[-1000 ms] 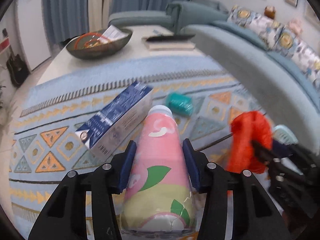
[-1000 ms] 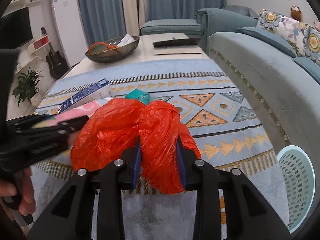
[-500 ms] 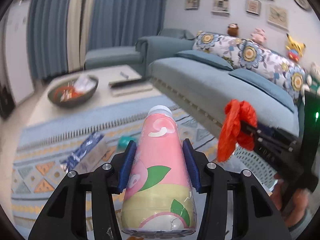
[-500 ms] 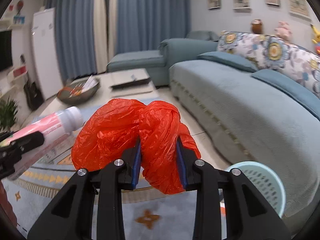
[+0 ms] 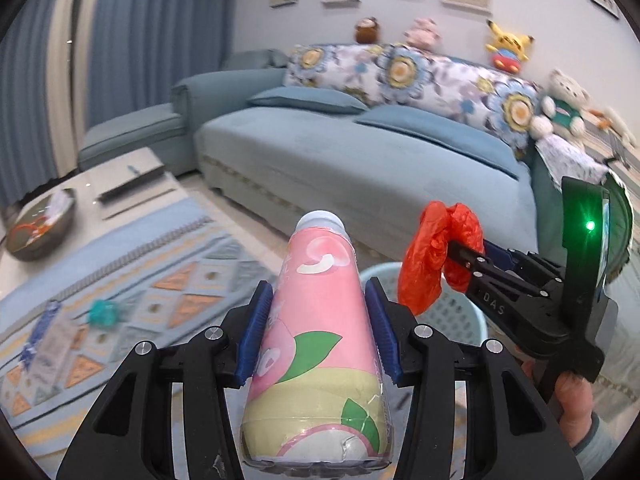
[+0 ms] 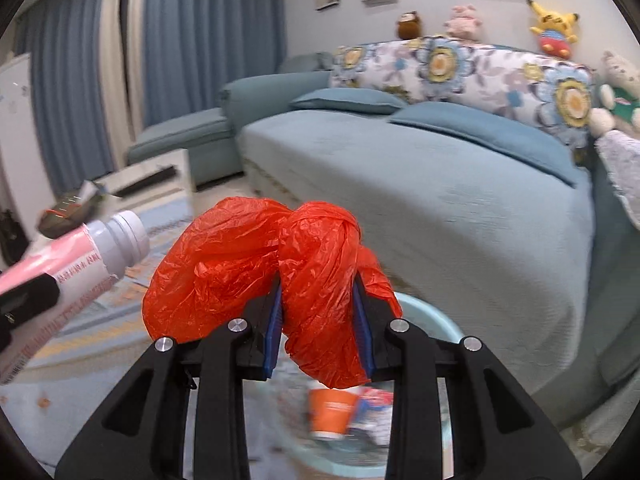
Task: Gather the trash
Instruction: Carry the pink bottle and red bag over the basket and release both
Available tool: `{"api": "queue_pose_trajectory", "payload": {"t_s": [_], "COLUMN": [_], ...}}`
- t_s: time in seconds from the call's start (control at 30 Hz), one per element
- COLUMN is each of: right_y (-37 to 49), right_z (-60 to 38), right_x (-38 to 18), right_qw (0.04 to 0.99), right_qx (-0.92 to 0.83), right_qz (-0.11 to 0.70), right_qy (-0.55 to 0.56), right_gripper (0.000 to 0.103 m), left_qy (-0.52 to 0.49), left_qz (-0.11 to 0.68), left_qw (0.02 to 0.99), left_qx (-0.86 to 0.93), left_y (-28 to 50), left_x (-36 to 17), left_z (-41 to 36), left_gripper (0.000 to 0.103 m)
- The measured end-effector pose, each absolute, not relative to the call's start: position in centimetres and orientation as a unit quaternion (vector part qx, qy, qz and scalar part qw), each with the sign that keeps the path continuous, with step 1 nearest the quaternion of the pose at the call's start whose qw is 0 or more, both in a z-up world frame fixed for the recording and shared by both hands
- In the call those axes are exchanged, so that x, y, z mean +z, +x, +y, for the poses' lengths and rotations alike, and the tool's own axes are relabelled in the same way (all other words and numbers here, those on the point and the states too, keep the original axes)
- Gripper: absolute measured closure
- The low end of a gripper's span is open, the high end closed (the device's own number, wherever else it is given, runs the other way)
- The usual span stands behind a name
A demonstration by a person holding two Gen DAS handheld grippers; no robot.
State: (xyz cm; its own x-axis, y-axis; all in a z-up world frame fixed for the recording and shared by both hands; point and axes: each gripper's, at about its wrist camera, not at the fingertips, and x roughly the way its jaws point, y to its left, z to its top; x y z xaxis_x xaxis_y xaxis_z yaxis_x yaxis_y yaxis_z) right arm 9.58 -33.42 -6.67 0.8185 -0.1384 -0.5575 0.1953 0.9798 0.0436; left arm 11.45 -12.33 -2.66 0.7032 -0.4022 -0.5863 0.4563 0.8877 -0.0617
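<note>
My left gripper (image 5: 318, 332) is shut on a pink drink bottle (image 5: 320, 320) with a white cap, held in the air. My right gripper (image 6: 318, 328) is shut on a crumpled red plastic bag (image 6: 264, 272) and holds it right above a light blue trash basket (image 6: 432, 320). An orange cup (image 6: 332, 416) and other wrappers lie inside the basket. In the left wrist view the bag (image 5: 432, 256) hangs over the basket (image 5: 456, 312), just right of the bottle. The bottle's cap end (image 6: 120, 240) shows at the left of the right wrist view.
A blue sofa (image 5: 360, 160) with floral cushions and plush toys stands just behind the basket. On the patterned rug (image 5: 160, 280) lie a blue carton (image 5: 44, 332) and a teal crumpled scrap (image 5: 104, 312). A low table (image 5: 120, 192) holds a dark bowl (image 5: 40, 228).
Both grippers have lifted from the rug and swung right toward the sofa. The red bag now hangs over the basket, and the bottle has come up beside it.
</note>
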Motion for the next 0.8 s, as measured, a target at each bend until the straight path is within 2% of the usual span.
{"api": "queue_pose_trajectory", "payload": {"t_s": [0.17, 0.43, 0.47, 0.53, 0.57, 0.8], "right_y": [9.7, 11.0, 11.0, 10.8, 10.6, 10.6], "right_z": [-37.4, -40.4, -40.6, -40.5, -40.3, -39.5], "right_x": [-10.4, -16.3, -16.5, -16.7, -16.6, -14.9], "right_qw": [0.932, 0.883, 0.881, 0.879, 0.882, 0.895], "right_qx": [-0.121, -0.145, -0.146, -0.153, -0.154, -0.133], "right_qz": [0.336, 0.431, 0.434, 0.436, 0.429, 0.409], "right_qy": [0.069, 0.118, 0.12, 0.118, 0.117, 0.118], "right_gripper": [0.075, 0.072, 0.07, 0.046, 0.042, 0.042], "left_qy": [0.045, 0.032, 0.031, 0.028, 0.029, 0.034], "left_qz": [0.339, 0.41, 0.411, 0.412, 0.411, 0.405], "left_qw": [0.902, 0.864, 0.864, 0.863, 0.864, 0.87], "left_qx": [-0.263, -0.29, -0.29, -0.289, -0.289, -0.278], "left_y": [13.3, 15.8, 16.0, 16.1, 16.0, 15.5], "left_x": [-6.1, -11.3, -11.4, -11.5, -11.4, -10.5], "left_z": [-17.5, -21.2, -21.1, -21.2, -21.3, -19.4], "left_gripper": [0.057, 0.057, 0.057, 0.05, 0.049, 0.047]}}
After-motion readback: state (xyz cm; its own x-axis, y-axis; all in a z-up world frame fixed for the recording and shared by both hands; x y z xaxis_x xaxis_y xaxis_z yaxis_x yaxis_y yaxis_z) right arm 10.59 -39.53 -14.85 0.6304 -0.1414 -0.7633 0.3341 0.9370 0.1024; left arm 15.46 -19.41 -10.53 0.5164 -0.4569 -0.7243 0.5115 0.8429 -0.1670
